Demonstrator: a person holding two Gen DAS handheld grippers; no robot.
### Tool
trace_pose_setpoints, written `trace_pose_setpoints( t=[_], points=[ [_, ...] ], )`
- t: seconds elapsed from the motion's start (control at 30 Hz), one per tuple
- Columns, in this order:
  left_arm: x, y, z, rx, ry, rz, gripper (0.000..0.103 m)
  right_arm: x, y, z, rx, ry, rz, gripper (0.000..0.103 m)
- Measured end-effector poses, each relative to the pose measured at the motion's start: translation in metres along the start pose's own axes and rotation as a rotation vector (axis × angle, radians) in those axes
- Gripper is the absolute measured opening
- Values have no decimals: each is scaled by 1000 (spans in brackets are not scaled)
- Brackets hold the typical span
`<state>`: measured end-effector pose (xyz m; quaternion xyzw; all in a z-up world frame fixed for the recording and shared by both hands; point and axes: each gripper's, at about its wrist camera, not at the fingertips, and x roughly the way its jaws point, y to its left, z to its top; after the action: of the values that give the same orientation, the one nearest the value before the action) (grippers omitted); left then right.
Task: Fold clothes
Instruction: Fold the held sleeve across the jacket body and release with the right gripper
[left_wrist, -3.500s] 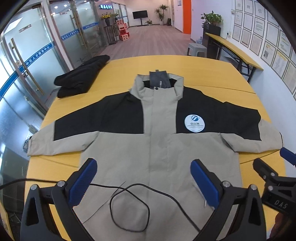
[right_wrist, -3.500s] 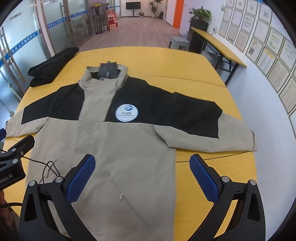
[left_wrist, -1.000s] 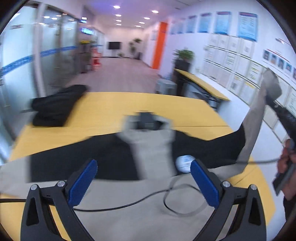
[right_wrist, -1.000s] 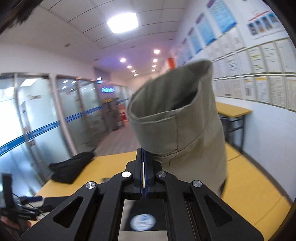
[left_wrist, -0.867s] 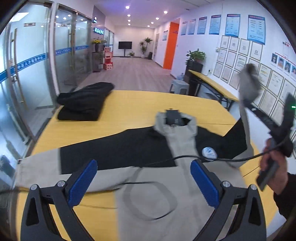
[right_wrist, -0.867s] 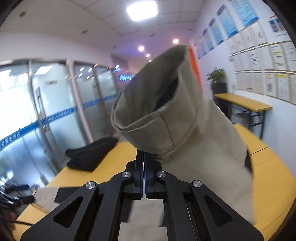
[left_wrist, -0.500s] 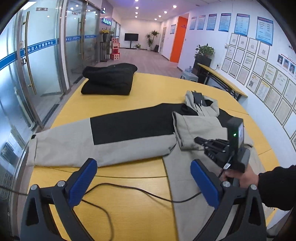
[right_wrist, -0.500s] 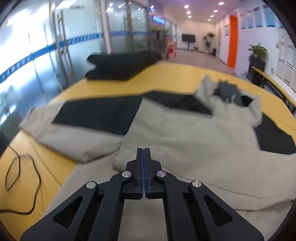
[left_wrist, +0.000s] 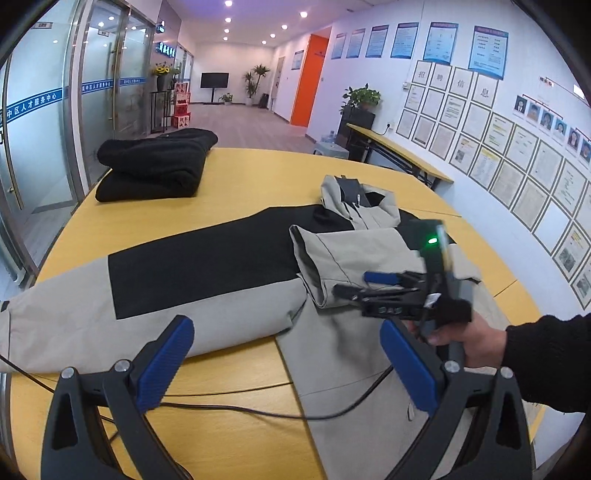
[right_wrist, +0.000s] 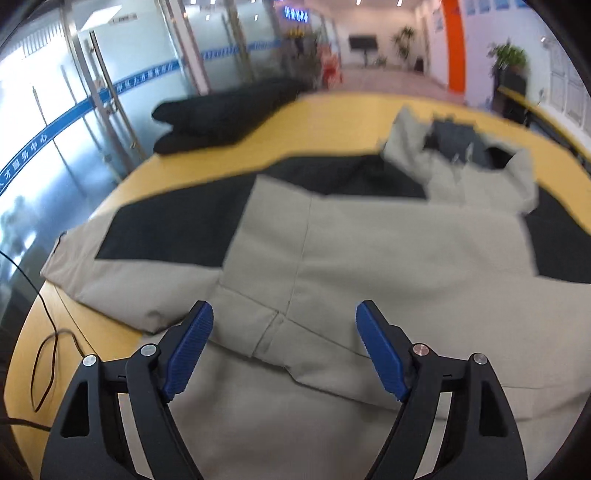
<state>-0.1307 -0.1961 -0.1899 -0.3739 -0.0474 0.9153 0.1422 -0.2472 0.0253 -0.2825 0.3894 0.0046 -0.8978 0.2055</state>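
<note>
A beige and black jacket (left_wrist: 221, 258) lies flat on the yellow table (left_wrist: 240, 177). Its right sleeve (left_wrist: 351, 254) is folded across the chest; its left sleeve (left_wrist: 110, 306) stretches out toward the table's left edge. The jacket also shows in the right wrist view (right_wrist: 369, 266), with the folded sleeve cuff (right_wrist: 251, 332) just ahead of the fingers. My left gripper (left_wrist: 288, 362) is open and empty over the jacket's lower left side. My right gripper (right_wrist: 284, 339) is open and empty just above the folded sleeve; it also shows in the left wrist view (left_wrist: 354, 284).
A folded black garment (left_wrist: 155, 162) sits at the table's far left corner. A black cable (left_wrist: 258, 411) runs across the table's near edge and over the jacket hem. Another loop of cable (right_wrist: 48, 365) lies at the left. A wall with framed papers stands on the right.
The right gripper laid the right sleeve across the chest and has now opened, letting it go. The left gripper has stayed open and shifted slightly nearer the jacket.
</note>
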Motion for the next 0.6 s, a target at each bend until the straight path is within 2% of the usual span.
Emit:
trace_pose_setpoints(
  t=[0.1, 0.13, 0.17, 0.2, 0.27, 0.33, 0.4, 0.5, 0.57, 0.6],
  points=[
    [9, -10, -5, -7, 9, -2, 103, 17, -4, 2, -21, 34, 13, 70],
    [10, -13, -7, -7, 11, -1, 103, 22, -6, 2, -28, 45, 18, 54],
    [11, -17, -8, -7, 13, 2, 103, 28, -7, 3, -35, 56, 22, 49],
    [13, -21, -10, -7, 16, 5, 103, 33, -8, 3, -42, 68, 26, 36],
    [15, -28, -14, -9, 20, 12, 103, 44, -11, 4, -56, 90, 35, 22],
    [15, -34, -13, -17, 14, 13, 103, 40, -16, 5, -47, 100, 77, 0],
    [15, -38, -12, -24, 1, 9, 103, 29, -19, 7, -49, 97, 131, 0],
    [17, -45, -9, -14, -6, 23, 103, 24, -6, 4, -137, 98, 178, 0],
    [19, -48, -7, -17, -4, 35, 103, 27, -3, -1, -177, 97, 146, 1],
    [19, -49, -7, -23, -6, 32, 103, 26, -4, -1, -186, 77, 120, 11]
  ],
)
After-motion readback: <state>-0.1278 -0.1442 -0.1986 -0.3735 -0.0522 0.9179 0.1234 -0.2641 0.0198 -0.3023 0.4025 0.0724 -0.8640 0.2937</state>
